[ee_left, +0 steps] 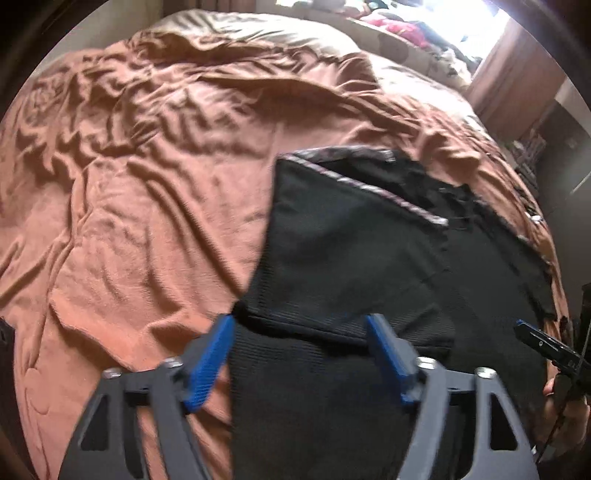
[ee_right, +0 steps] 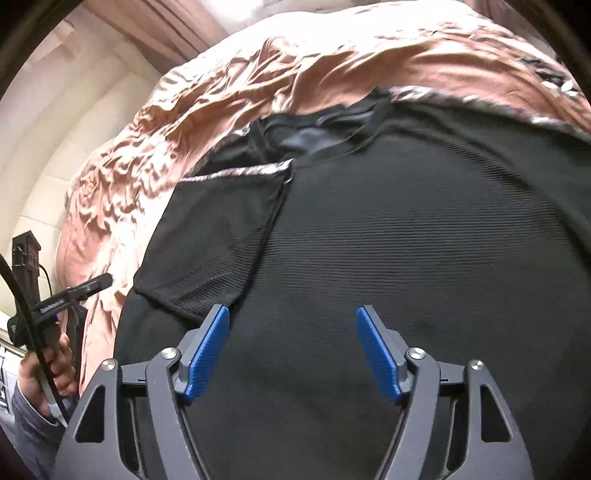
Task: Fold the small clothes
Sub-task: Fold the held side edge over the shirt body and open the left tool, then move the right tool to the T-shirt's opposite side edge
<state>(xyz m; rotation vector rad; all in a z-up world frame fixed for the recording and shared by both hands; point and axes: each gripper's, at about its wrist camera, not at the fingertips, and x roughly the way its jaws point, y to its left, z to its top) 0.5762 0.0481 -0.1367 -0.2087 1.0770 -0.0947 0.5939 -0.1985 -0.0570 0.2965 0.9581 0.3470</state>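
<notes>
Black ribbed top [ee_right: 406, 229] lies flat on the rust bedspread [ee_left: 129, 184], neckline at the far end, hem toward the person, so its long axis runs straight away from both tools. Left sleeve [ee_left: 332, 258] is already folded in over the body. Left gripper [ee_left: 301, 328] is wide, nothing between the pads, hovering at that sleeve's near edge. Right gripper [ee_right: 293, 321] is also wide and empty, over mid-body. The unfolded right side is nearer the right gripper, so probably its move.

place: home bedroom | evidence: rumpled bedspread [ee_left: 147, 184], curtain [ee_right: 173, 33]
</notes>
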